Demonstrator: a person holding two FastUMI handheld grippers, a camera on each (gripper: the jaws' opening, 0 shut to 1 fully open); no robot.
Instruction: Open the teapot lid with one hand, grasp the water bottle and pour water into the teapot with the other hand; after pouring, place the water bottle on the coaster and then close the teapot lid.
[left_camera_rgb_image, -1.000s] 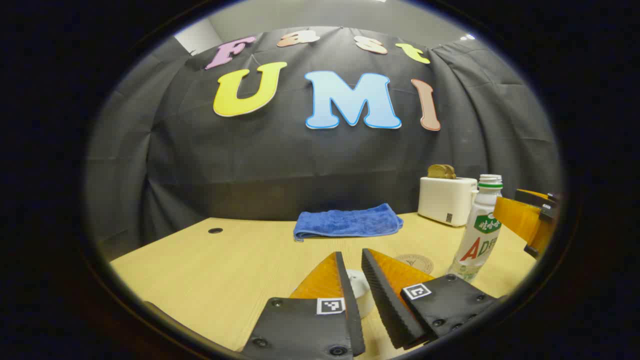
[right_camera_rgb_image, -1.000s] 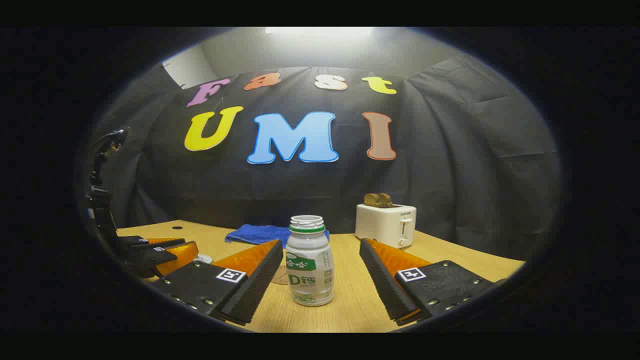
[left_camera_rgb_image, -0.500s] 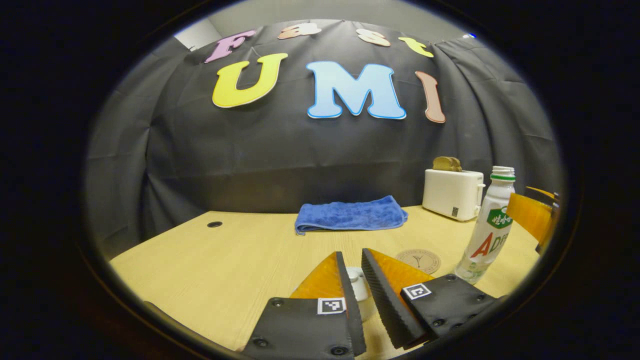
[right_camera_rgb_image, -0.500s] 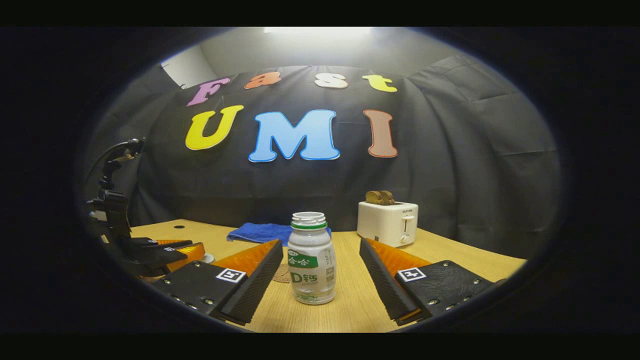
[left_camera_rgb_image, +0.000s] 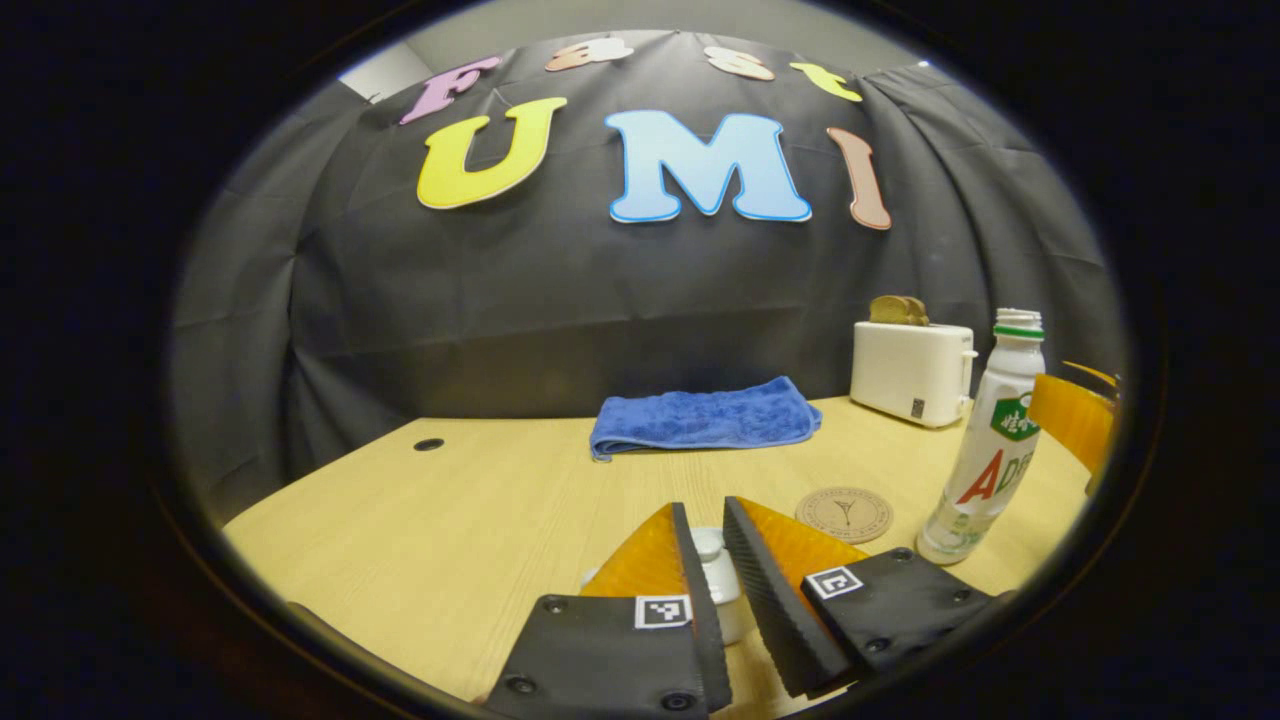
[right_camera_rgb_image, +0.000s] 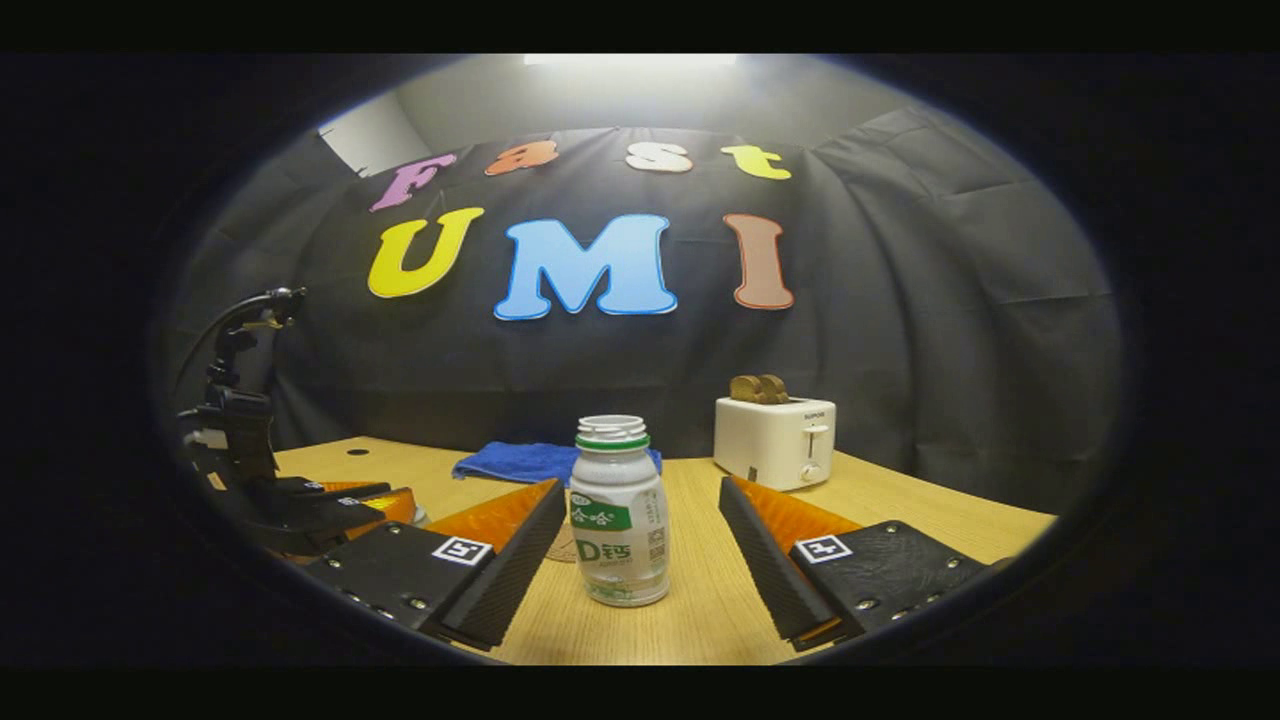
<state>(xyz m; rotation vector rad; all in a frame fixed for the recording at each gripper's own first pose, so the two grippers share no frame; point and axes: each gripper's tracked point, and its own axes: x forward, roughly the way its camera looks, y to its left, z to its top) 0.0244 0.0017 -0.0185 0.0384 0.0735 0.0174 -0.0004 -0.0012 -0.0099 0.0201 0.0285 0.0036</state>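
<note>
While the lid knob (left_camera_rgb_image: 708, 548) is being pinched by the left gripper (left_camera_rgb_image: 712, 560), the bottle (right_camera_rgb_image: 619, 520) is being straddled, untouched, by the wide-open right gripper (right_camera_rgb_image: 640, 535). Being light and slick, it is probably best gripped mid-body

Field notes, text check. I can't make out one legible word or number. Bottle (right_camera_rgb_image: 620, 525): printed label, characters not reliably readable from here. Toaster (right_camera_rgb_image: 775, 440): small dark mark on its front, too small. Coaster (left_camera_rgb_image: 845, 513): round printed emblem, rim lettering unreadable. Square black-and-white code tags (left_camera_rgb_image: 662, 611) on both grippers' finger plates.
</note>
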